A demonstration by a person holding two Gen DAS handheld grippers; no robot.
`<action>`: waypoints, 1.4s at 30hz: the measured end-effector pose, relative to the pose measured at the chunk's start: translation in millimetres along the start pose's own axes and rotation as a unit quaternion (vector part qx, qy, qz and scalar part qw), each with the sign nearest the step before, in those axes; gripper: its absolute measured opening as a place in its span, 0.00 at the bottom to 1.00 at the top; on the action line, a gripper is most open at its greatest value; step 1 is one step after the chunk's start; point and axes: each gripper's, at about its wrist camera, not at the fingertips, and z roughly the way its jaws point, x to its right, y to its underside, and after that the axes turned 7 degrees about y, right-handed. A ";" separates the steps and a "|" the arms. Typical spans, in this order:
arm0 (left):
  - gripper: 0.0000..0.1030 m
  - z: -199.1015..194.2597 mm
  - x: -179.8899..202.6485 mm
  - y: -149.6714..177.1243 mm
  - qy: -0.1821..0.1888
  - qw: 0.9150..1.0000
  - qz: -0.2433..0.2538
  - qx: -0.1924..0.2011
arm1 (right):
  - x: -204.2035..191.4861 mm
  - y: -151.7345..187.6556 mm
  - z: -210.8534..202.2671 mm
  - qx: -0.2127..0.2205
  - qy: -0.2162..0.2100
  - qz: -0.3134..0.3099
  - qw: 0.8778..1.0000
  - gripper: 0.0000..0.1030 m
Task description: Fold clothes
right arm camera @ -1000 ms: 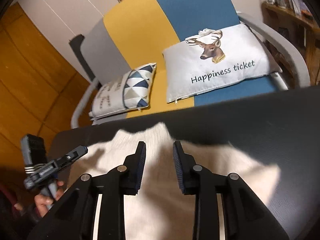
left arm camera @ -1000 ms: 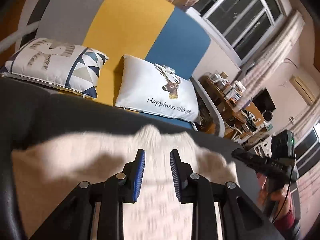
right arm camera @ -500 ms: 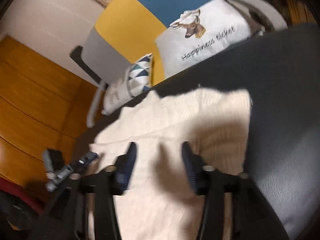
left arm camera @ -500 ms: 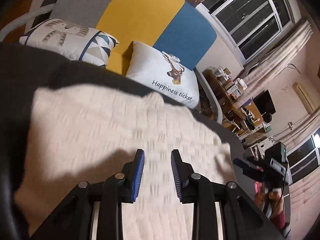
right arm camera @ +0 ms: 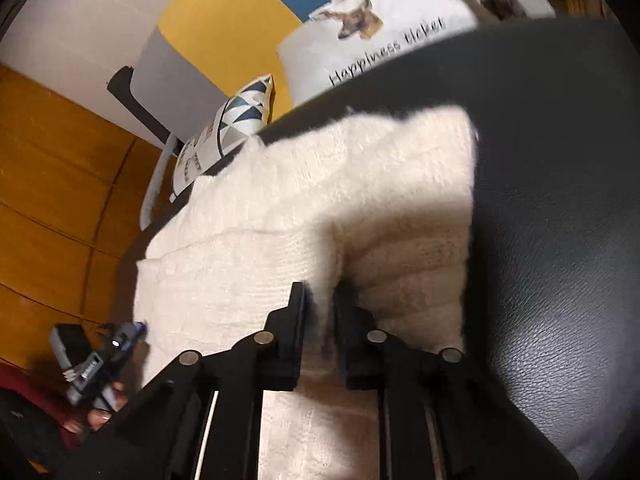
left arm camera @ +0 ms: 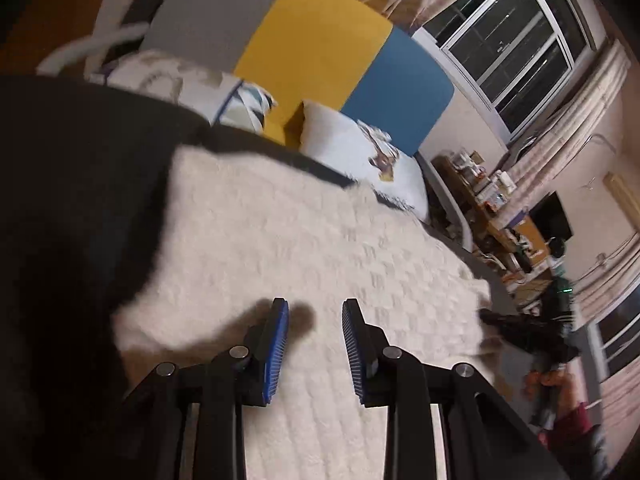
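Note:
A cream knitted sweater lies spread on a black leather surface. My left gripper is open just above the sweater, holding nothing. In the right wrist view the sweater has a folded layer near its right edge. My right gripper is shut on a fold of that cloth, which bunches between its jaws. The right gripper also shows at the right of the left wrist view, and the left gripper at the lower left of the right wrist view.
Behind the black surface stands a sofa with a grey, yellow and blue back. On it lie a deer cushion and a triangle-pattern cushion. A cluttered wooden shelf and windows are at the right.
Both grippers have come lower and closer over the sweater. The right gripper has closed on a fold of the cloth. The left gripper stays open.

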 end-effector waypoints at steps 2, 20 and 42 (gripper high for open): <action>0.27 7.0 -6.2 -3.7 -0.028 1.000 0.001 -0.006 | -11.1 -3.4 -16.1 0.036 0.008 -0.017 0.999 0.08; 0.26 16.5 -7.1 7.3 -0.013 1.000 -0.009 -0.025 | -67.4 31.8 -8.3 0.033 0.127 -0.156 0.979 0.18; 0.25 -76.8 -6.7 102.6 0.008 0.999 0.005 -0.034 | -66.5 192.6 -49.7 0.029 0.086 -0.060 0.994 0.43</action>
